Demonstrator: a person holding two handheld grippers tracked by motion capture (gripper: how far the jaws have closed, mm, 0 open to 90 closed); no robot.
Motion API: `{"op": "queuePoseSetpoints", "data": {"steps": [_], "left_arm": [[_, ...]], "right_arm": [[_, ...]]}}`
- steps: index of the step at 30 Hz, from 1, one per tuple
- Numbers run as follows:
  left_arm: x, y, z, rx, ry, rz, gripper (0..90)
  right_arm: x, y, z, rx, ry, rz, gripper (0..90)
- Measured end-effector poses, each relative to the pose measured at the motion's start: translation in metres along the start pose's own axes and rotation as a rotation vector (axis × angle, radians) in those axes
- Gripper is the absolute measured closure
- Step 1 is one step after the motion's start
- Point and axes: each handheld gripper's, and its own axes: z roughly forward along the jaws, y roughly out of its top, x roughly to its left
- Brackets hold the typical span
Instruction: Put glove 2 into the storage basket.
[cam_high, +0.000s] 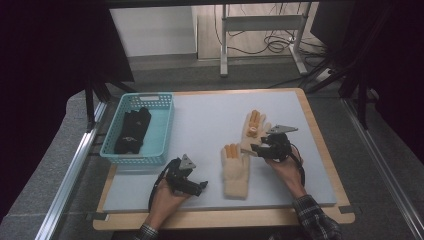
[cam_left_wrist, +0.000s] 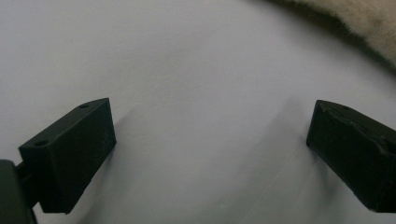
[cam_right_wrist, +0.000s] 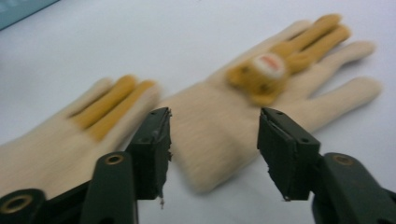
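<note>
Two cream gloves with orange middle fingers lie on the grey mat. The plain glove (cam_high: 235, 172) (cam_right_wrist: 56, 140) lies nearer, the one with a bear face (cam_high: 254, 129) (cam_right_wrist: 224, 116) farther right. My right gripper (cam_high: 256, 149) (cam_right_wrist: 212, 149) is open, its jaws on either side of the bear glove's cuff with gaps showing. Left of the plain glove, my left gripper (cam_high: 202, 186) (cam_left_wrist: 210, 140) is open over bare mat with nothing between its jaws. A fuzzy cream glove edge (cam_left_wrist: 369, 18) crosses the top right corner of the left gripper view.
A teal basket (cam_high: 141, 96) with black gloves (cam_high: 132, 131) in it stands at the mat's back left corner. The mat rests on a wooden board (cam_high: 320, 135). Metal rails run along both sides, and a desk frame with cables stands beyond.
</note>
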Motion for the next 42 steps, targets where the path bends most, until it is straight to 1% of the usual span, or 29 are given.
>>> {"op": "queuePoseSetpoints", "data": {"steps": [3, 5, 11, 14, 17, 19, 20, 21, 24, 27, 30, 31, 37, 39, 42], "left_arm": [[0.0, 0.0, 0.0, 0.0, 0.0, 0.0, 1.6], [0.0, 0.0, 0.0, 0.0, -0.001, 0.0, 1.6], [0.0, 0.0, 0.0, -0.002, 0.0, 0.0, 1.6], [0.0, 0.0, 0.0, 0.0, 0.0, 0.004, 1.6], [0.0, 0.0, 0.0, 0.0, 0.001, 0.006, 1.6], [0.0, 0.0, 0.0, 0.0, 0.001, 0.007, 1.6], [0.0, 0.0, 0.0, 0.0, 0.001, 0.006, 1.6], [0.0, 0.0, 0.0, 0.0, 0.001, 0.006, 1.6], [0.0, 0.0, 0.0, 0.001, 0.001, 0.005, 1.6], [0.0, 0.0, 0.0, 0.0, 0.001, 0.004, 1.6], [0.0, 0.0, 0.0, 0.001, 0.001, 0.005, 1.6], [0.0, 0.0, 0.0, 0.001, 0.0, 0.005, 1.6], [0.0, 0.0, 0.0, 0.001, 0.001, 0.005, 1.6], [0.0, 0.0, 0.0, 0.001, 0.001, 0.005, 1.6], [0.0, 0.0, 0.0, 0.001, 0.001, 0.004, 1.6]], "right_arm": [[-0.011, 0.007, 0.008, -0.01, -0.036, 0.004, 37.1], [-0.016, 0.012, 0.014, -0.01, -0.046, 0.01, 35.9], [-0.022, 0.023, 0.038, 0.031, -0.067, 0.005, 35.2], [-0.025, 0.025, 0.05, 0.054, -0.064, 0.025, 35.4], [-0.026, 0.026, 0.06, 0.081, -0.083, 0.017, 37.6], [-0.027, 0.026, 0.065, 0.087, -0.076, 0.029, 40.2], [-0.026, 0.026, 0.067, 0.089, -0.08, 0.026, 42.3], [-0.025, 0.027, 0.068, 0.089, -0.085, 0.021, 47.1], [-0.025, 0.027, 0.068, 0.096, -0.087, 0.012, 53.7], [-0.027, 0.029, 0.065, 0.094, -0.08, 0.009, 56.6], [-0.03, 0.032, 0.058, 0.072, -0.082, 0.001, 57.1], [-0.031, 0.034, 0.055, 0.064, -0.083, 0.005, 57.1], [-0.037, 0.037, 0.04, 0.038, -0.066, 0.012, 57.1], [-0.039, 0.038, 0.035, 0.024, -0.053, 0.022, 57.1], [-0.038, 0.04, 0.025, 0.007, -0.039, 0.013, 57.1]]}}
